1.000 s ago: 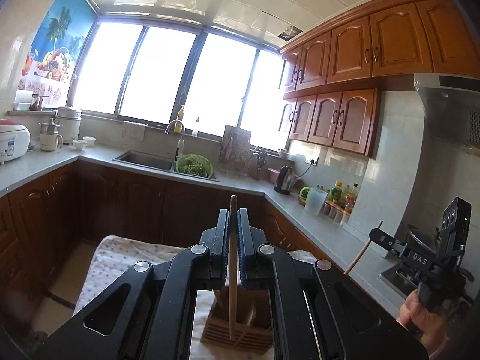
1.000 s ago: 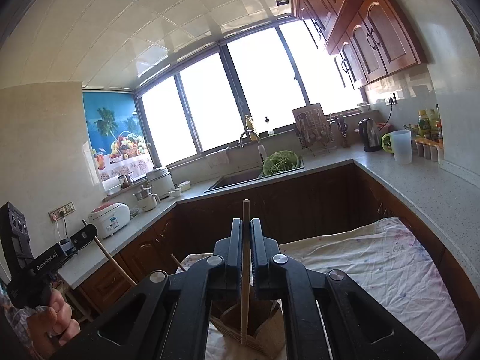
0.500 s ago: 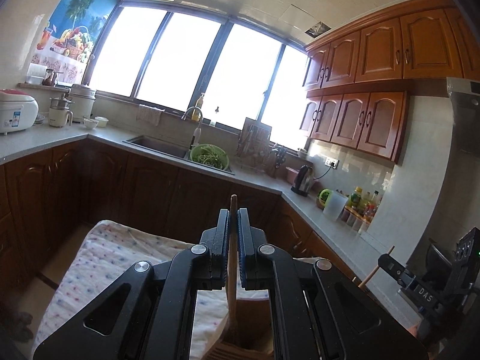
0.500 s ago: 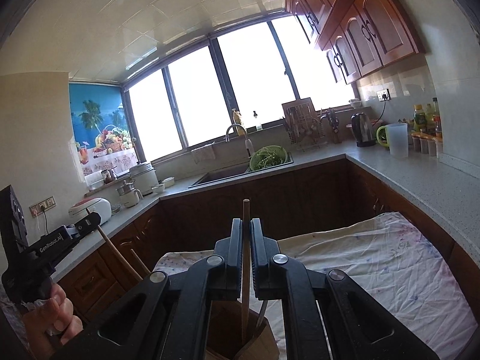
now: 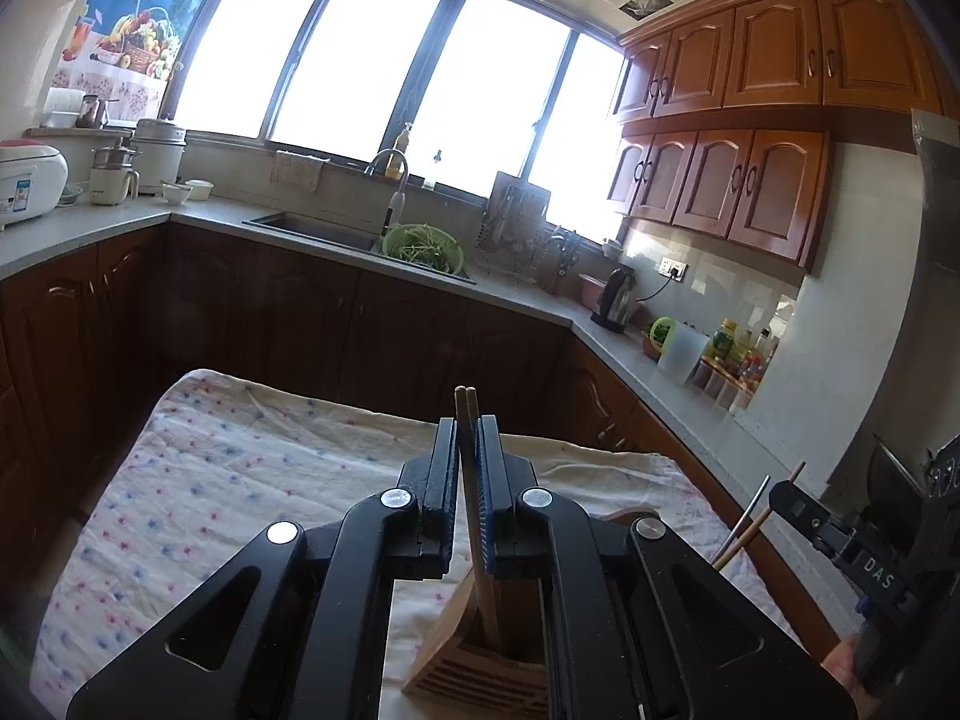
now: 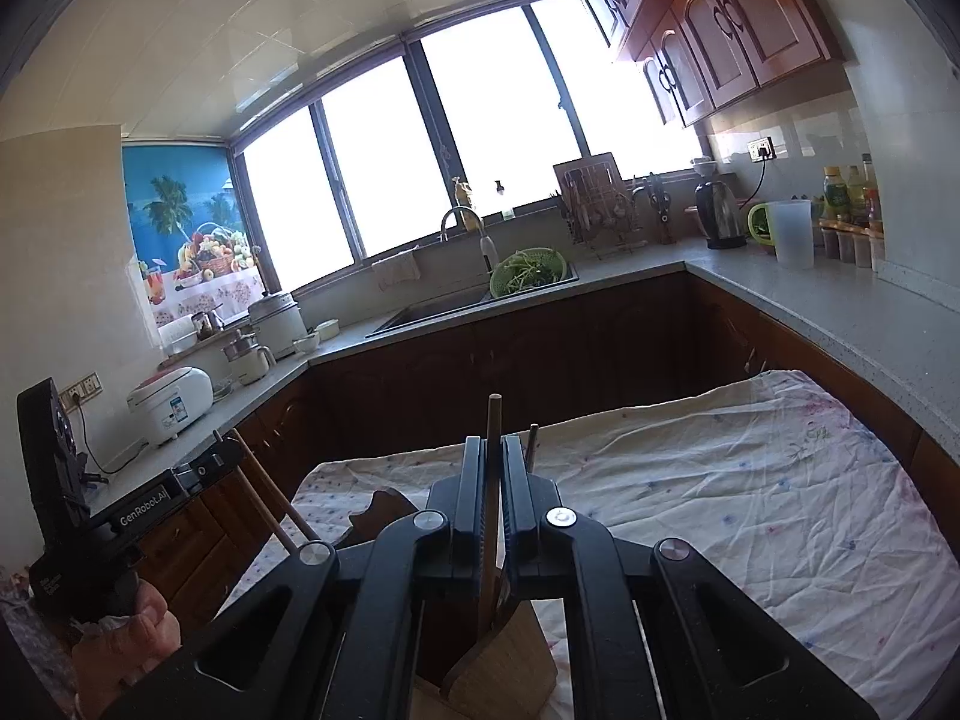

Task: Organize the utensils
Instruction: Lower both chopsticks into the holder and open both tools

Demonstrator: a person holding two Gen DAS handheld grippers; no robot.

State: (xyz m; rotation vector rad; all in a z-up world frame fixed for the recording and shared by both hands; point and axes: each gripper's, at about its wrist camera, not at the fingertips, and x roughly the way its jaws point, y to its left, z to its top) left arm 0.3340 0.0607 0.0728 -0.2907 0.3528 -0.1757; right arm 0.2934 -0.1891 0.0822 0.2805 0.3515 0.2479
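Tablecloth [image 5: 252, 480] lies bare; wooden holder [image 5: 480, 666] stands below both grippers.

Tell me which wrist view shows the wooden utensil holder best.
Left wrist. The wooden utensil holder shows its slatted front and open top between the left gripper arms, chopsticks dipping into it. The right wrist view shows only part of the holder, mostly hidden behind the right gripper.

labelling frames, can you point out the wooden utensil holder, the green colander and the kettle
wooden utensil holder [image 5: 480, 669]: left wrist view, slatted front wall.
green colander [image 6: 528, 270]: right wrist view, greens-filled bowl by the sink.
kettle [image 6: 723, 216]: right wrist view, dark body.
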